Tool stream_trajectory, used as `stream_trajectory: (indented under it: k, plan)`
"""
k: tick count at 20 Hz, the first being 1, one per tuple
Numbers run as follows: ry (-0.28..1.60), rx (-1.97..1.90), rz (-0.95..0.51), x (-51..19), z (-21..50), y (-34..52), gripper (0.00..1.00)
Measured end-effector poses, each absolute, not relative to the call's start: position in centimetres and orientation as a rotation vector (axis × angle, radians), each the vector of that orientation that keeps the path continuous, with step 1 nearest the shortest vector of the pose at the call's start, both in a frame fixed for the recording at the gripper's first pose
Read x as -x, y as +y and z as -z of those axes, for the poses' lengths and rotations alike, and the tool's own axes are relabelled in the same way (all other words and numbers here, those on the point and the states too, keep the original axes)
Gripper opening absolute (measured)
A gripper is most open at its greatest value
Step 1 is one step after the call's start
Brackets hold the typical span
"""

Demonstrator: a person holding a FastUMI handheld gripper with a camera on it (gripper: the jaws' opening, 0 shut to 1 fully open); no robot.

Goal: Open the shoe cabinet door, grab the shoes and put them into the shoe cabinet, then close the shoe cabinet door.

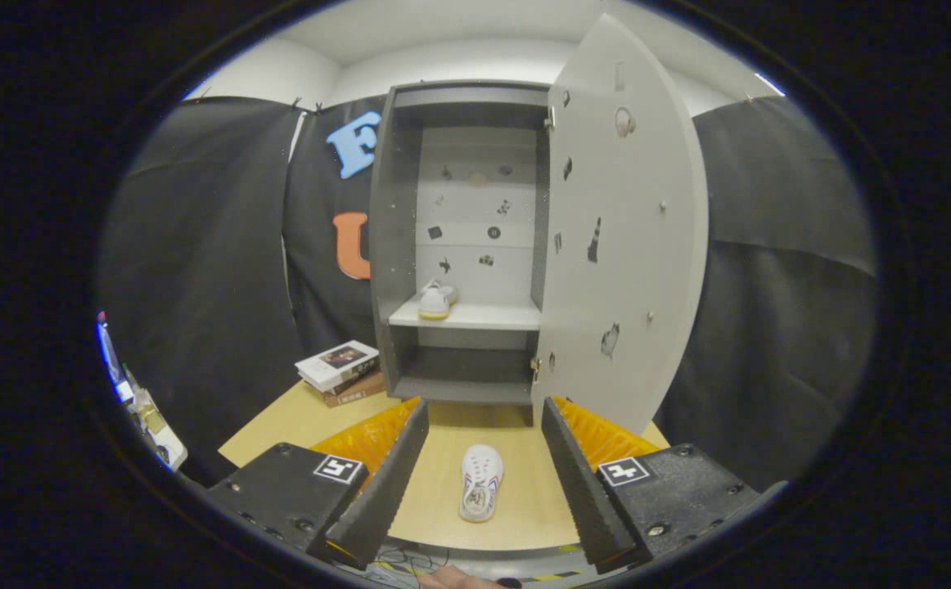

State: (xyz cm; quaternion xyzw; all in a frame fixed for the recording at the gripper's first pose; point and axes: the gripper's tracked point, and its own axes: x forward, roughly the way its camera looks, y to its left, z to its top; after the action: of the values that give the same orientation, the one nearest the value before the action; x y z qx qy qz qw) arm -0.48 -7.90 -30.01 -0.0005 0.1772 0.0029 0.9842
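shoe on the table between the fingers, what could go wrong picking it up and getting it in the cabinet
1. The gripper is open and the shoe lies lengthwise between its fingers, untouched; a pinch on the rounded sides may slip.
2. The other shoe already sits on the left of the shelf; placing the second too far left could knock it.
3. The open door hangs to the right of the opening; a wide swing could clip its edge.
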Motion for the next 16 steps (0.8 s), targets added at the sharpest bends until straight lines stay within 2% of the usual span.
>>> stream_trajectory:
  k: [8,13,16]
  plan:
    - [0.625,-0.009,0.004,-3.1,45.5,-6.1,0.89]
    - [0.797,-0.087,0.016,-5.2,54.5,-5.1,0.85]
    - [0.850,-0.090,-0.007,-7.2,57.6,-4.3,0.83]
